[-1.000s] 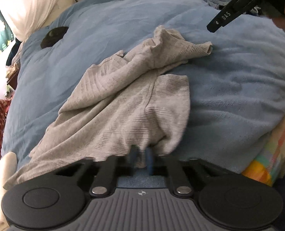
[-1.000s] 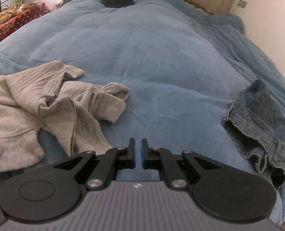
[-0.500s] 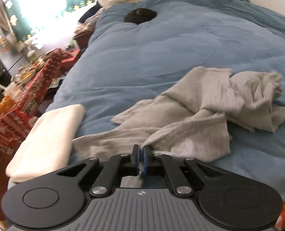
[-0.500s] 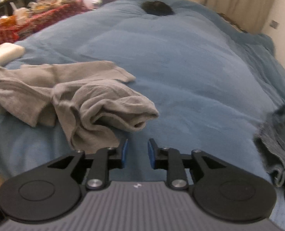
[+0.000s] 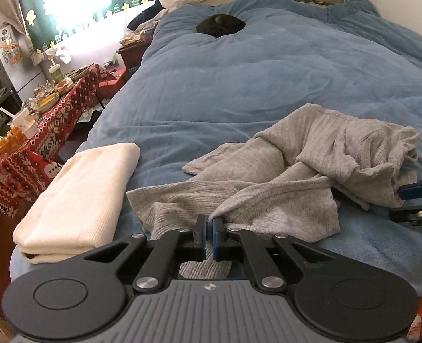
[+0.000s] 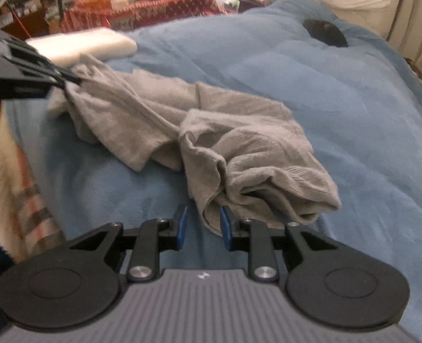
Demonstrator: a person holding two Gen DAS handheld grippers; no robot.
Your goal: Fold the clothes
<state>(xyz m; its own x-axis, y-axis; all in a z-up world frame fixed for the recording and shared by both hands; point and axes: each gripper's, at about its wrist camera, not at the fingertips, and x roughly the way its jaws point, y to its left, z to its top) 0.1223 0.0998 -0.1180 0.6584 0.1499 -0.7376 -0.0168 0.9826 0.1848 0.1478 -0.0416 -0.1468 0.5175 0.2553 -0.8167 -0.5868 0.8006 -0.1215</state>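
- The blue duvet [image 5: 268,80] is covering the whole bed, soft and a bit rumpled. The bed is taking up most of the room in both views, with a pale wall running along its far side.
- The side table with the red patterned cloth [image 5: 48,123] is standing off the bed's left edge, crowded with cups and food under a bright window with a green curtain.
- The grey ribbed top [image 5: 296,177] is lying crumpled near the bed's near edge. Its long axis is running roughly along that edge, one end pulled into a stretched strip toward the near left corner, the other end bunched up thick on the right.
- A folded cream cloth [image 5: 79,197] is sitting at the near left corner, just beside the grey top's stretched end.
- Something small and dark [image 5: 221,25] is sitting way up near the far edge, can't tell what it is.
- The left gripper [image 5: 209,235] is pinching a fold of the grey top's left end, pads squeezed together on the fabric.
- The right gripper [image 6: 202,227] is coming in at the bunched end with pads apart. A hanging bit of fabric is sitting in the gap and may be brushing the right-hand pad, but nothing is clamped.
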